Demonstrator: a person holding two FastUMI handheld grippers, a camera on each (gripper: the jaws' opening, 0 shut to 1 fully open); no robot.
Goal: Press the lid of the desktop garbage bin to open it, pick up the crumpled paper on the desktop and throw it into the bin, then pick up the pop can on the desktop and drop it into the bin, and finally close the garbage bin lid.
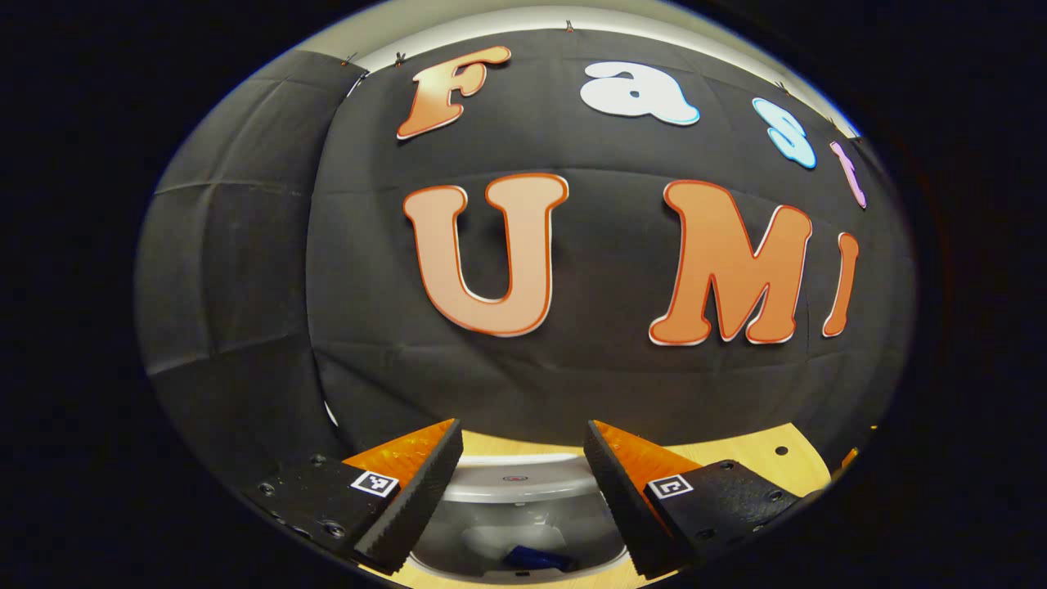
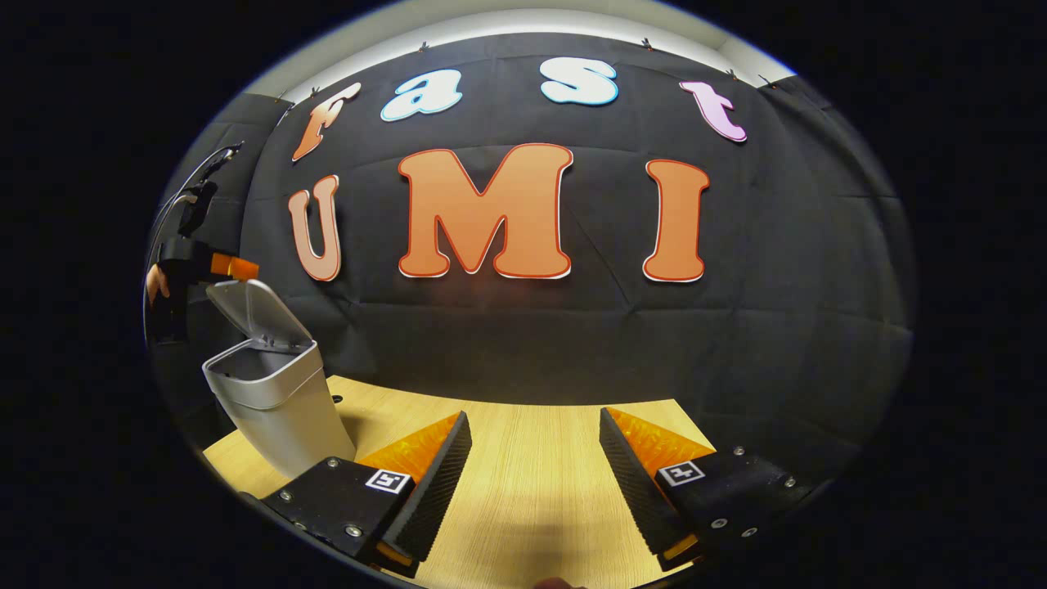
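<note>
Black cloth (image 2: 572,343) hangs creased as the booth's back wall, clipped along its top edge beneath a pale ceiling strip (image 2: 523,20). More black cloth covers the side walls. Below, a light wooden worktop (image 2: 532,483) meets the cloth at its far edge

Bin (image 1: 523,523) contents blurred, indistinct

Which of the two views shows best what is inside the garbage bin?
The left gripper view: it looks down past the open left gripper into the bin, where something pale and a blue thing lie. The right gripper view shows the bin from the side, lid raised, its inside hidden.
</note>
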